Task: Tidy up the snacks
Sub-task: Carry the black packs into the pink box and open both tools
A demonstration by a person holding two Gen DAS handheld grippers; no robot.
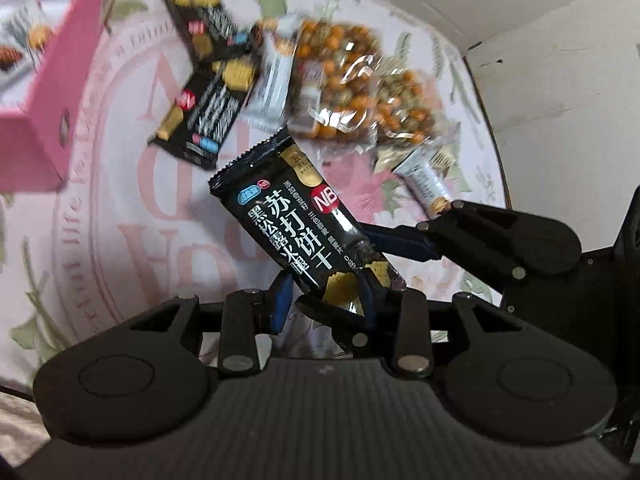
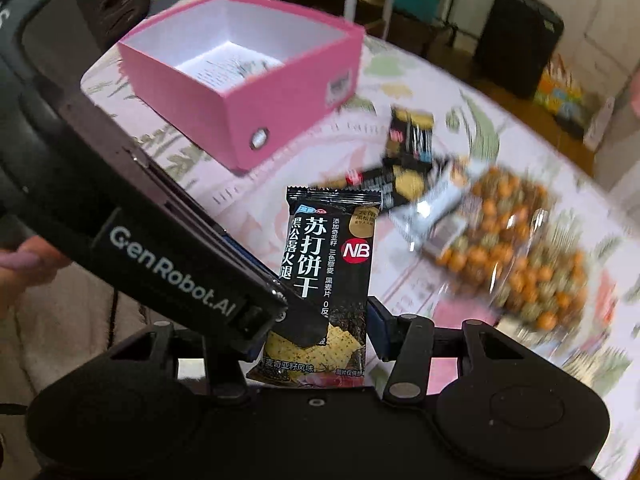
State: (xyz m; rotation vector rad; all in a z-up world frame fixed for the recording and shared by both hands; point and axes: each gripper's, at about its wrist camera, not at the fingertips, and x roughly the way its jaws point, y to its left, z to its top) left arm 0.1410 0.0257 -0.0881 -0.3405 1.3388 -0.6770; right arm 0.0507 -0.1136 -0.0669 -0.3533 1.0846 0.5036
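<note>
Both hand-held grippers, left [image 1: 324, 300] and right [image 2: 308, 336], clamp 1 cracker packet [image 2: 328, 264].

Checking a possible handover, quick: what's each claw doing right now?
Left claw: closed on the cracker packet, at its lower end.
Right claw: closed on the same cracker packet.

Held cracker packet [image 2: 328, 276]: black wrapper, white lettering, red round "NB" badge, gold patch, blue logo, yellow cracker print at the lower end. Storage box [image 2: 256, 92]: pink outside, white inside. Tabletop [image 1: 120, 208] cover: pale pink with green leaf and pink flower print (large faded-pink lettering at centre). Loose packets [image 1: 204, 76]: black with yellow and blue accents. Nut bags [image 2: 516, 248]: clear film over orange and green pieces. Gripper fingers [image 1: 280, 304]: blue pads on black frames.
</note>
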